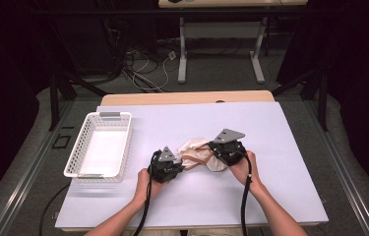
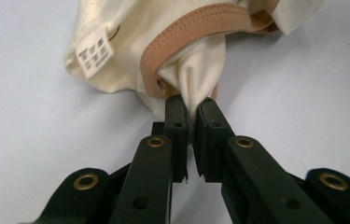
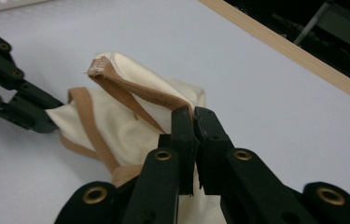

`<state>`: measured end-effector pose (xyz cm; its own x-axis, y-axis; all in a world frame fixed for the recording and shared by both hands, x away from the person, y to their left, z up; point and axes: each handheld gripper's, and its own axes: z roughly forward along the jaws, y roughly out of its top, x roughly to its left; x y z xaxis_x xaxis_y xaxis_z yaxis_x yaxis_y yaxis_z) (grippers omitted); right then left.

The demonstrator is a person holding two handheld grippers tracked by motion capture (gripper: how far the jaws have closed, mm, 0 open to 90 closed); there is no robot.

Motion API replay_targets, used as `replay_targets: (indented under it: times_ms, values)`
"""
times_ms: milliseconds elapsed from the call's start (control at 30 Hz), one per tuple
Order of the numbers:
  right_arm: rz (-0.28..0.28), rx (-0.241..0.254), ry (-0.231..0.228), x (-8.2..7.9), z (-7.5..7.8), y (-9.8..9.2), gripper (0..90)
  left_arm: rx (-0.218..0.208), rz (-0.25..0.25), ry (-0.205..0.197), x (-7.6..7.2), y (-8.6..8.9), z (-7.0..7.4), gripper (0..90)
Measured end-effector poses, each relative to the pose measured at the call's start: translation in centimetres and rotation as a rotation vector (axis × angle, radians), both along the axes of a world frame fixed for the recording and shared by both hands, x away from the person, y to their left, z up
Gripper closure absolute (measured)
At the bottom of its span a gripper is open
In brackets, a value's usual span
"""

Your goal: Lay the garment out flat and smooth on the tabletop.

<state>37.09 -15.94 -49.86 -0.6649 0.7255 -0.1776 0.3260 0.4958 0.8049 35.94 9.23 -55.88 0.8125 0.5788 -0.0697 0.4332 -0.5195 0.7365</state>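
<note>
White basket (image 1: 99, 147) sits empty at left of the high view, well apart from the work; just right of it, near frame centre, the left gripper (image 1: 168, 166) is clamped on a pinch of the cream garment (image 1: 198, 153), close to its tan-trimmed edge (image 2: 189, 32). At right of centre the right gripper (image 1: 226, 147) is closed on the trim of the same crumpled garment, which rests on the white table (image 1: 280, 187). Step in hand looks like securing both holds; next probably calls for drawing the grippers apart to spread the cloth without slipping.
</note>
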Motion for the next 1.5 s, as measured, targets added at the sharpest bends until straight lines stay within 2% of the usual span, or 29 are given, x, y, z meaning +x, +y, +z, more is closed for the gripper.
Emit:
replay_targets:
  times_ms: [267, 467, 533, 600, 667, 767, 967, 1033, 1100, 1133, 1167, 1233, 1333, 1500]
  values:
    - [-0.059, 0.021, -0.001, 0.8, -0.2, -1.6, 86.9, 0.004, -0.016, 0.000, -0.3, 0.6, 0.6, 84.5]
    - [-0.091, 0.031, 0.009, 1.4, -0.6, -2.5, 86.8, -0.002, -0.009, -0.003, -0.5, 1.4, 1.1, 84.6]
    - [-0.101, 0.032, 0.013, 1.5, -0.7, -2.7, 86.8, 0.008, -0.009, -0.014, -0.5, 1.8, 1.3, 84.6]
    - [-0.112, 0.035, 0.015, 1.6, -0.8, -2.9, 86.6, 0.010, -0.011, -0.010, -0.5, 2.0, 1.5, 84.6]
    - [-0.120, 0.028, 0.023, 1.8, -1.0, -3.1, 86.5, 0.006, -0.008, -0.005, -0.6, 2.2, 1.5, 84.7]
    - [-0.134, 0.035, 0.039, 2.1, -1.4, -3.4, 86.3, 0.022, -0.020, -0.001, -0.7, 2.4, 1.6, 84.6]
    - [-0.140, 0.004, 0.107, 2.6, -2.9, -3.4, 84.5, 0.038, -0.036, 0.034, -0.7, 2.2, 1.2, 84.2]
    - [-0.125, -0.010, 0.126, 2.8, -3.3, -3.3, 81.9, 0.048, -0.040, 0.041, -0.7, 2.1, 1.0, 83.0]
    - [-0.131, -0.003, 0.125, 2.7, -3.0, -3.2, 75.7, 0.053, -0.044, 0.041, -0.6, 2.1, 1.0, 77.7]
    - [-0.126, 0.005, 0.107, 2.5, -2.6, -3.2, 67.3, 0.054, -0.042, 0.039, -0.6, 2.1, 1.1, 66.1]
    - [-0.126, 0.005, 0.107, 2.5, -2.6, -3.2, 67.3, 0.063, -0.037, 0.030, -0.6, 2.0, 1.1, 66.1]
    - [-0.113, 0.011, 0.102, 2.2, -2.2, -3.2, 56.7, 0.058, -0.041, 0.021, -0.6, 1.9, 1.3, 56.1]
    - [-0.104, 0.019, 0.103, 1.8, -1.5, -3.0, 45.9, 0.051, -0.032, -0.005, -0.6, 2.0, 1.6, 43.9]
    - [-0.059, 0.039, 0.097, 0.5, -0.3, -2.5, 35.4, 0.026, -0.012, -0.025, -0.6, 2.2, 1.8, 35.0]
